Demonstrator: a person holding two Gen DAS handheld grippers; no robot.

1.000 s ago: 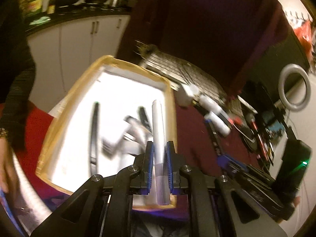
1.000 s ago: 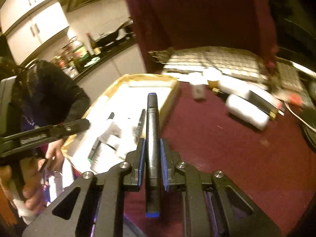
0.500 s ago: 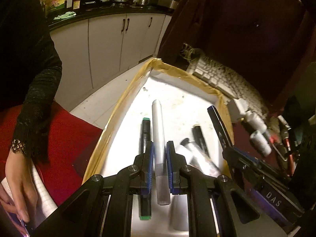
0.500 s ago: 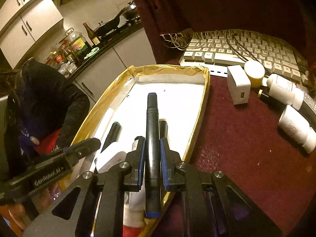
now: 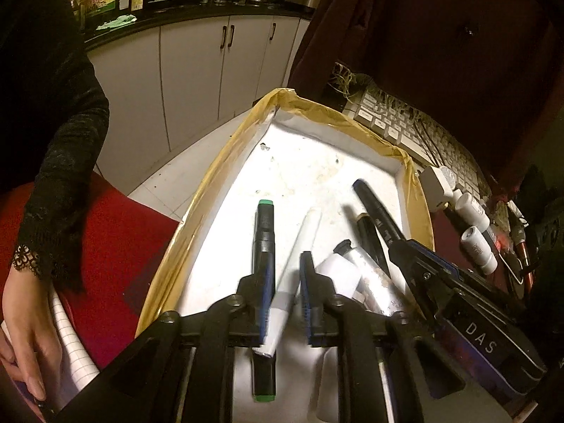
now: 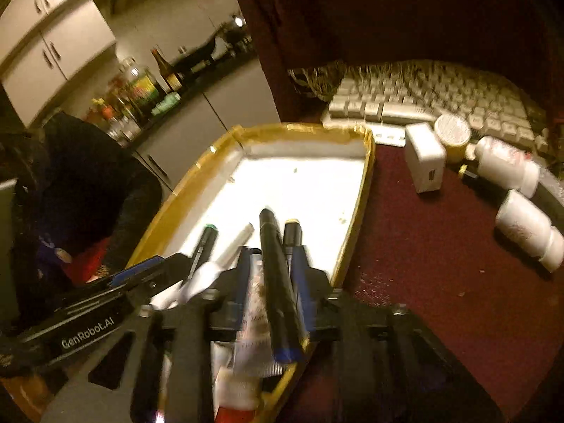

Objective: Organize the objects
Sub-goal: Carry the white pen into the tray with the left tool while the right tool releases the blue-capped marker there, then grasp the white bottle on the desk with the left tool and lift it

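Both grippers' jaws, clamped a second ago, are opening: left gripper (image 5: 285, 299) dropping its white cylindrical marker (image 5: 296, 264), right gripper (image 6: 271, 282) releasing its black blue-tipped marker (image 6: 278, 282) into the tape-edged white tray (image 5: 218, 183).

The far half of the white tray (image 5: 246, 162) floor lies bare, open from above. Its near half is crowded: a green-capped marker (image 5: 263, 243), a white pen (image 5: 299, 246), a silver tube (image 5: 373, 278) and two black pens lie close together. Right of the tray, the maroon table (image 6: 423, 246) is free up to a white charger (image 6: 424, 157), white bottles (image 6: 525, 225) and a keyboard (image 6: 423, 102).
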